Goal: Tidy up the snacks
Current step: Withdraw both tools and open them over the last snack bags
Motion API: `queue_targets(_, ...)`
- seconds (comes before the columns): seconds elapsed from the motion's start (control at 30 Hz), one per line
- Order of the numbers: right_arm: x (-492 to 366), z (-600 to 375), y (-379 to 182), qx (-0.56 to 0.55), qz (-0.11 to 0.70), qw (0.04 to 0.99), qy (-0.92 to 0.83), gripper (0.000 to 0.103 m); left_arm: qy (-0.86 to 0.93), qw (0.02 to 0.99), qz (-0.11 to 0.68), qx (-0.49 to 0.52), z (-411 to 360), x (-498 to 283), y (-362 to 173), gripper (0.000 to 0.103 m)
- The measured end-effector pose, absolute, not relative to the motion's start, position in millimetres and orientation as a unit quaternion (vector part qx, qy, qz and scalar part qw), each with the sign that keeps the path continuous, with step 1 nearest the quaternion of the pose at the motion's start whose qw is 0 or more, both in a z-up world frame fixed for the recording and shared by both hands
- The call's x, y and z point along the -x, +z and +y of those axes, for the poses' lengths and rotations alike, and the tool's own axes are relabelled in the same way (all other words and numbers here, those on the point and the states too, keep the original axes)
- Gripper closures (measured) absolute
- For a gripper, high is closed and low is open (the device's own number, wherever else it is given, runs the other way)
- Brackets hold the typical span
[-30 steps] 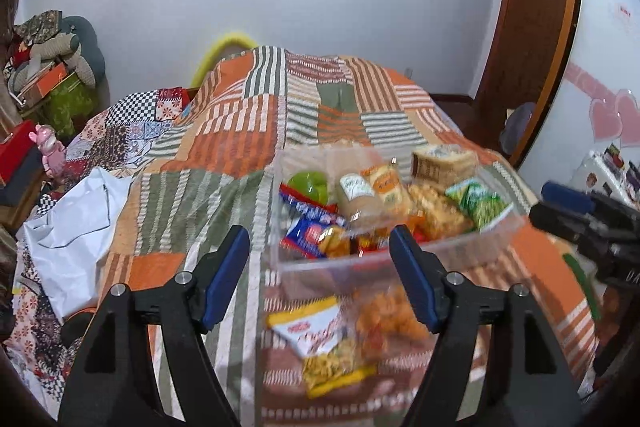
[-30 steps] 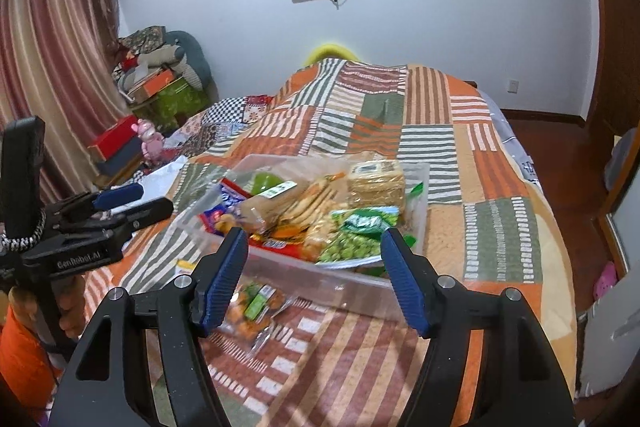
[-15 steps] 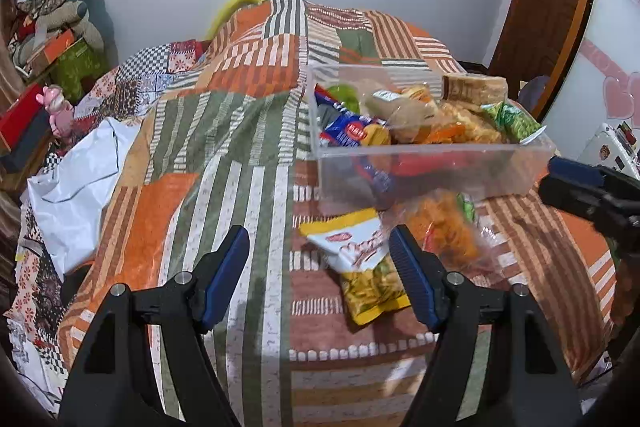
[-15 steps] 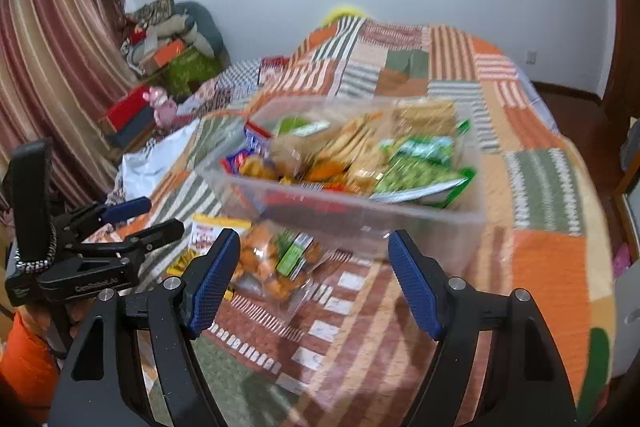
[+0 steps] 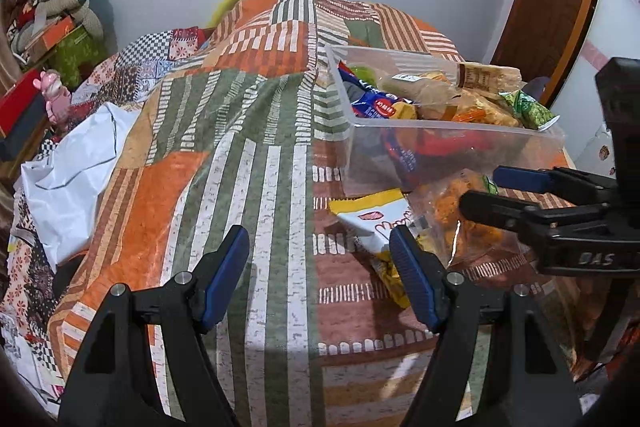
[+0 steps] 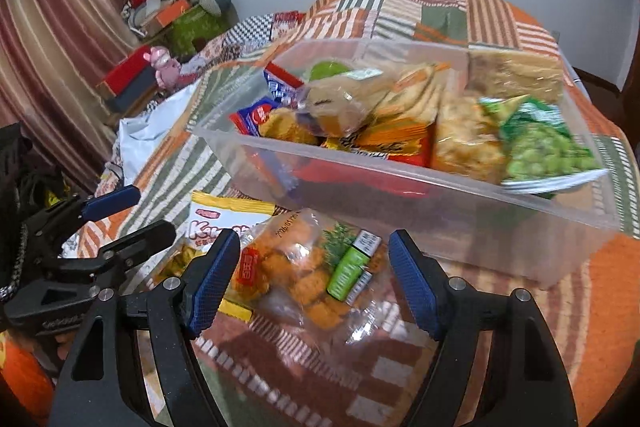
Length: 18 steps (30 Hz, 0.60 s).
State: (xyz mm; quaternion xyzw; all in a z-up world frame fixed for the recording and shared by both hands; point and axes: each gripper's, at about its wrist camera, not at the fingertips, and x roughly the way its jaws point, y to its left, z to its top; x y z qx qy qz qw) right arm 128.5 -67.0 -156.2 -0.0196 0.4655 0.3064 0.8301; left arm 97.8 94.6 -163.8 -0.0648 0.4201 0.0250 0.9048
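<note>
A patchwork quilt (image 6: 500, 19) is carrying a clear bin (image 6: 440, 211) heaped with snacks; a bag of orange snacks (image 6: 304, 267) is lying just beside it, under the right gripper (image 6: 314, 277), whose empty jaws are opening. The left gripper (image 5: 320, 279) is hanging half open, holding nothing

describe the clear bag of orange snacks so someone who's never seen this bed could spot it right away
On the patchwork quilt stands a clear plastic bin heaped with snacks. Two packets lie on the quilt outside it, against its near wall. The one you want is the transparent bag of orange nuggets with a green label, partly overlapping the white and yellow packet, which is opaque and printed.
</note>
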Motion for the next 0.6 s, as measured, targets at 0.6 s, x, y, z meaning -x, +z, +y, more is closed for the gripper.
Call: queue_targets(0.6, -140, -70, -181, 0.004, 0.516, 0.801, 0.304, 0.0, 0.0, 0.899, 0.434, 0.062, 78, -101, -171, 0.031)
